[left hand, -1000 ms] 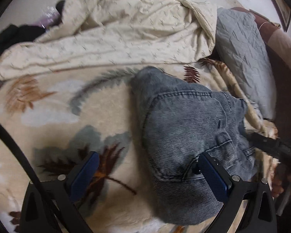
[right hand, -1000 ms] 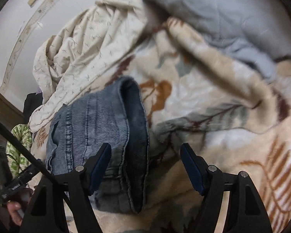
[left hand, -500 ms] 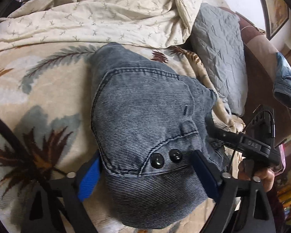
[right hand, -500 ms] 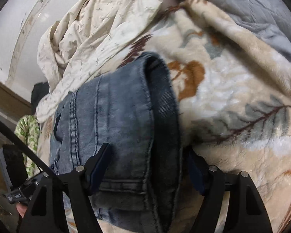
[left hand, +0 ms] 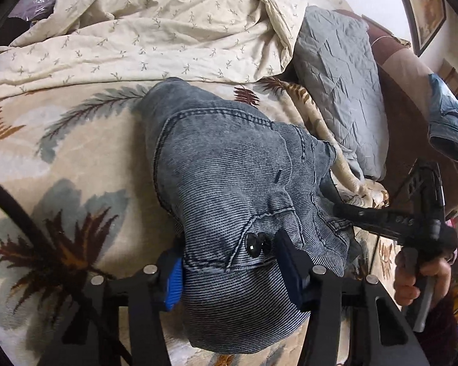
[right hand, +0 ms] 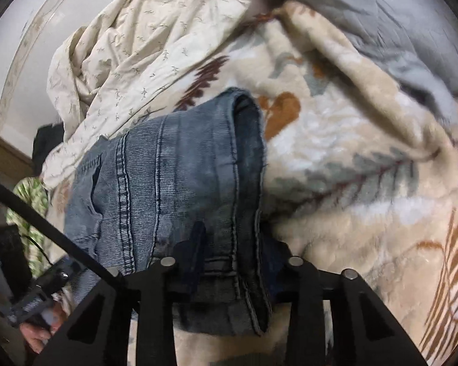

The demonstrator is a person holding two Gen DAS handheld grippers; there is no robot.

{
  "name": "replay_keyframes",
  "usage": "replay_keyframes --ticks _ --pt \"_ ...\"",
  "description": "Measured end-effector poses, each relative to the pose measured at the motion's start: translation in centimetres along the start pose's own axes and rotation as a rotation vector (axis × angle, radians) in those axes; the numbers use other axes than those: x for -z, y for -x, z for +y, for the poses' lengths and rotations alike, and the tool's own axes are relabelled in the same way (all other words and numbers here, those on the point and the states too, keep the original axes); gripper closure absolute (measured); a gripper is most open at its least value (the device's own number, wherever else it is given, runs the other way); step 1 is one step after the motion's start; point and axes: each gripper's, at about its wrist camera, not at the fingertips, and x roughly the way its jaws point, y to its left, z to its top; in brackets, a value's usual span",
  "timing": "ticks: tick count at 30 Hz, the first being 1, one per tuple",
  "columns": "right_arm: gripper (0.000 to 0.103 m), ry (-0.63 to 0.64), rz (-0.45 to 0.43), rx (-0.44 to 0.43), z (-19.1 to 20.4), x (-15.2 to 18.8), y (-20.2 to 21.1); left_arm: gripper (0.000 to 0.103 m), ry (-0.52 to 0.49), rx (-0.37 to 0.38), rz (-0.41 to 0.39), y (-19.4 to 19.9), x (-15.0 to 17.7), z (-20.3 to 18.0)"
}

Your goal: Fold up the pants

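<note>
The pants (left hand: 229, 183) are blue-grey denim, folded into a thick bundle on a cream leaf-print blanket (left hand: 76, 167). My left gripper (left hand: 232, 277) is shut on the near end of the bundle, by two dark buttons (left hand: 256, 242). My right gripper (right hand: 232, 265) is shut on the other end of the pants (right hand: 180, 183), over the stitched hem edge. The right gripper's body (left hand: 412, 213) and the hand holding it show at the right of the left wrist view.
A crumpled cream duvet (left hand: 155, 30) lies behind the pants. A grey quilted pillow (left hand: 342, 82) is at the right, with another denim garment (left hand: 448, 122) beyond it. The bed edge runs along the right. Dark and green clothes (right hand: 30, 195) lie at the left.
Both grippers moved in over the ends of the folded pants and closed on the denim. The bundle now sits between both pairs of fingers.
</note>
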Motion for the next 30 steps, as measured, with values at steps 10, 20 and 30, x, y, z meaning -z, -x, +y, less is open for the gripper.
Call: replay_keyframes --ticks 10,20,30 --pt "0.055 -0.102 0.093 -0.151 -2.3 0.2 -1.5 0.041 0.033 0.008 0.008 -0.4 0.1 0.7" --pt "0.078 0.071 -0.021 -0.176 2.3 0.5 -0.7 0.065 0.009 0.006 -0.039 0.5 0.0 0.1" --pt "0.080 0.180 -0.172 -0.220 6.4 0.9 2.9 0.068 -0.004 -0.027 -0.125 4.3 -1.0 -0.3"
